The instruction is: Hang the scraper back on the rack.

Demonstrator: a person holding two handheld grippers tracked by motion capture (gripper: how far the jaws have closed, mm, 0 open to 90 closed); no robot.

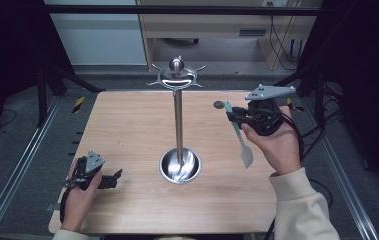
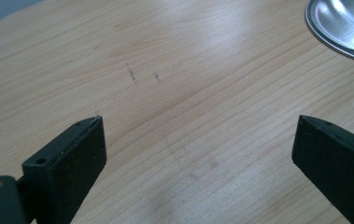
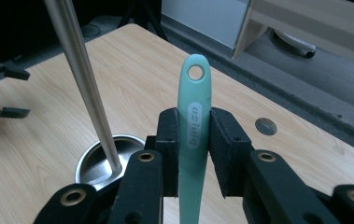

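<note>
Teal plastic spatula [image 3: 192, 140], light, stiff and likely slick, sits clamped mid-handle in the right tool [image 3: 193, 140], raised off the tabletop [image 1: 127, 130] beside the steel hanging stand [image 1: 178, 120]. That mid-handle grip looks sound and leaves the hang hole clear; left tool [image 2: 198, 154] rests wide open, empty.

Lab: aluminium rails [image 1: 12, 175] frame the wooden table [image 1: 127, 130].

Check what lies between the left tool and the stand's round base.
Only bare wooden table in the high view separates the left tool from the stand's base.

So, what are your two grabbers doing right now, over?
Left hand-held gripper open, on table. Right hand-held gripper shut on green spatula. Metal stand mid-table.
</note>
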